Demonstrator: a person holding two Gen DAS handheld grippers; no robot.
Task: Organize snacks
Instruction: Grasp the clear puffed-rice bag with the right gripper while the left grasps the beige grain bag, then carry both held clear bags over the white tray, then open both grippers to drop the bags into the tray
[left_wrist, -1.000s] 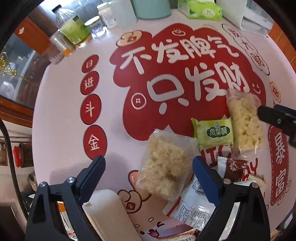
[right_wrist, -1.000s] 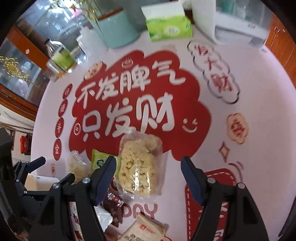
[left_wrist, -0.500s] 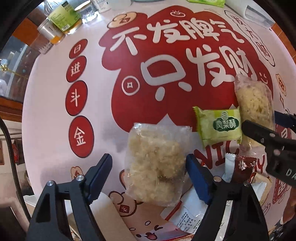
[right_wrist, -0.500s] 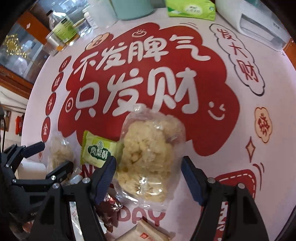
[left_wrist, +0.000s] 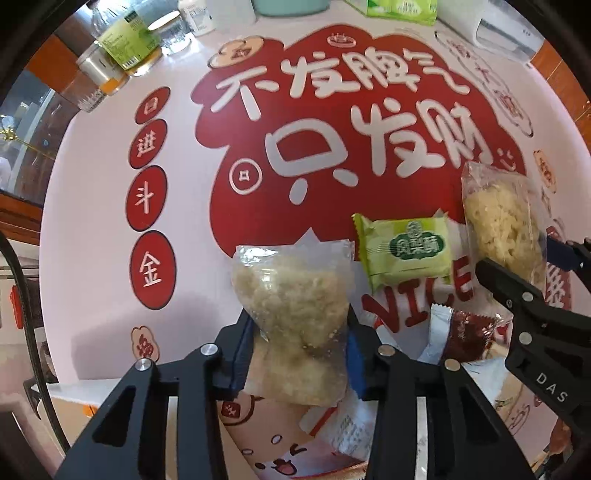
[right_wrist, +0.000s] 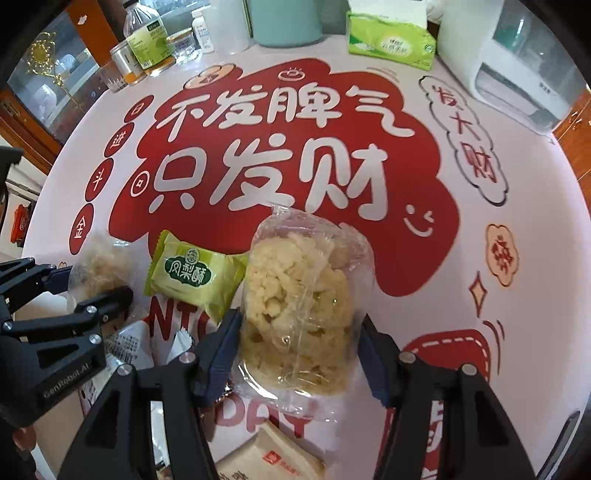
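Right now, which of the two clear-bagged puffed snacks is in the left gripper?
The duller, brownish-beige one, pinched by the left gripper. The paler yellow one sits in the right gripper, beyond the green pastry pack.

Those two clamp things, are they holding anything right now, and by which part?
The left gripper pinches a clear bag of pale crumbly snack across its lower half. The right gripper grips a yellower snack bag the same way.

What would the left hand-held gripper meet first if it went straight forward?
The clear puffed-rice packet already between its fingers. Beyond that, probably only bare tablecloth; depth is unclear.
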